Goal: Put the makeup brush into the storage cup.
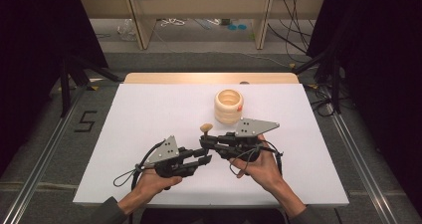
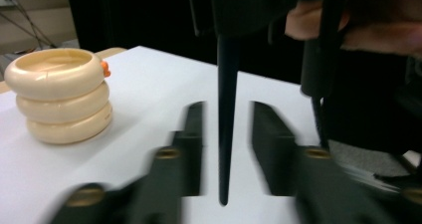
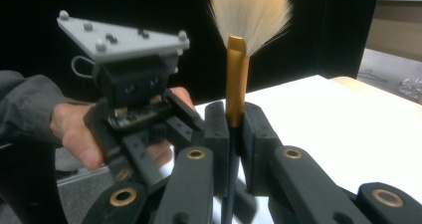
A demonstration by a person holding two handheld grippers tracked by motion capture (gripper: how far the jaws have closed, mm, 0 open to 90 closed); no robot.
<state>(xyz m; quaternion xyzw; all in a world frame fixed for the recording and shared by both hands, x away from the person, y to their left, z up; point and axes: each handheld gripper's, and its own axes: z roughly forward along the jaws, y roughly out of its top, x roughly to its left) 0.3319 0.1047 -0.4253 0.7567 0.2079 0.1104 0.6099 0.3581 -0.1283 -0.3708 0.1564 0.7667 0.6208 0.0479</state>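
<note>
High view: we see the right gripper [image 1: 205,142] clamped on a brush [image 1: 205,128], tuft up, over the white table [image 1: 149,114]. The left gripper [image 1: 206,159] sits just beside it, jaws apart. A stack of cream rings [image 1: 229,106] stands beyond, well apart from both.

Left gripper view: we find the brush handle [image 2: 226,109], a slim black taper, hanging between our open jaws, which touch neither side of it. The rings [image 2: 62,94] are glossy, rounded and three high, with a small orange piece at the top rim; what it is we cannot quite tell.

Right gripper view: we see the pads shut on the brush [image 3: 237,84] at the foot of its gold ferrule, the pale fan-shaped bristles splayed above. The left gripper [image 3: 149,134] hangs near, its grey plate on top.

For a clean handover, we judge it best to keep the right grip firm and draw the left gripper straight off the handle, avoiding any sideways knock that would twist the brush.
</note>
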